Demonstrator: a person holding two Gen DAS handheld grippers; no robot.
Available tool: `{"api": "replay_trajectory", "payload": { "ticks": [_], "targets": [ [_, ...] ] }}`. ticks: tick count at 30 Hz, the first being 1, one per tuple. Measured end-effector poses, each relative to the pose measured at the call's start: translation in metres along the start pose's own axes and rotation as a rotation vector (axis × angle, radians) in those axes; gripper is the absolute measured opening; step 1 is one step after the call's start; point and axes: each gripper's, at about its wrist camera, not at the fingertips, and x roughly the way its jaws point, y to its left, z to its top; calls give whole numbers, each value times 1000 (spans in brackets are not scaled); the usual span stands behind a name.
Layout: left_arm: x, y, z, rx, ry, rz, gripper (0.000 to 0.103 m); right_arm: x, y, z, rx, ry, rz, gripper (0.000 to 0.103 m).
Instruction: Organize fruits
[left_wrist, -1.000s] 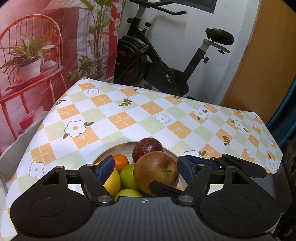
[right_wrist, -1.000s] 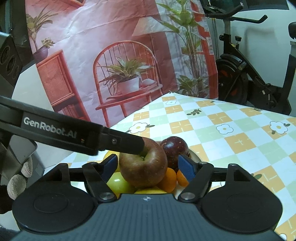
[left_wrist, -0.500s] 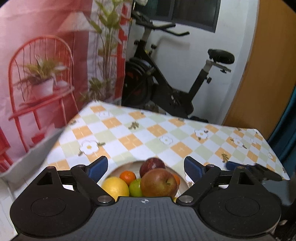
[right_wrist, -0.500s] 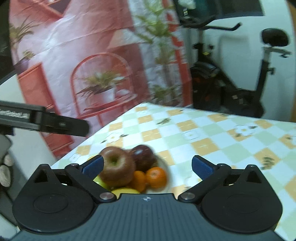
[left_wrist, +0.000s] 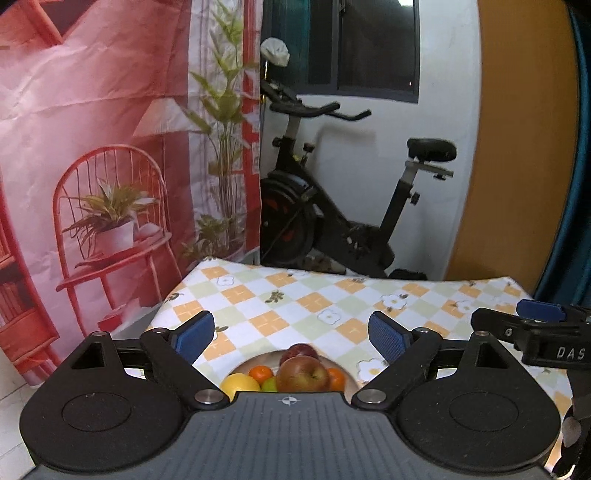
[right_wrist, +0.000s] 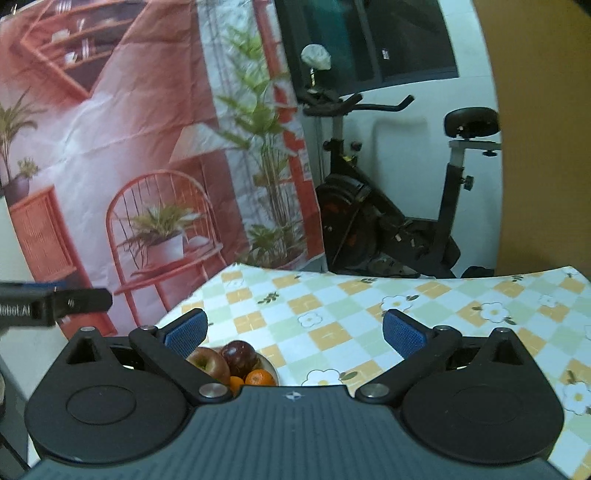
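Both the left gripper (left_wrist: 291, 334) and right gripper (right_wrist: 293, 330) have just been opening; they stand wide and empty. The fruit (left_wrist: 302, 373) sits piled on the plate (left_wrist: 351, 382), so the sorting looks finished. Any next move would be backing away.

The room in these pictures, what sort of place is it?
Probably a room in a home: an exercise bike by the window, a table with a flowered cloth, a plate of fruit.

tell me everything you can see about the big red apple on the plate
The big red apple is round with reddish-brown skin, yellowish streaks and a dimpled stem end facing up. It sits on top of the pile on the white plate, beside a darker red fruit, with oranges, a yellow fruit and a green one around it. Its underside is hidden. Neither tool touches it.
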Motion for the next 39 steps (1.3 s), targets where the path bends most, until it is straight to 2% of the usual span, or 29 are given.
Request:
{"api": "replay_trajectory", "payload": {
  "ticks": [8,13,18,31,39],
  "targets": [
    [-21,-14,6,-13,-15,-54,97,-48,-8,14,20,-15,-29,103],
    [-25,-26,0,18,-24,-43,97,-64,-8,16,9,-20,-56,103],
    [-29,-32,-2,26,-29,-68,97,-71,-11,18,2,-23,-71,103],
    [-33,-37,0,58,-45,-33,98,-78,-2,21,-28,-17,-59,103],
    [-46,-43,1,75,-89,-21,98,-82,3,25,-40,-33,-48,103]
  ]
}}
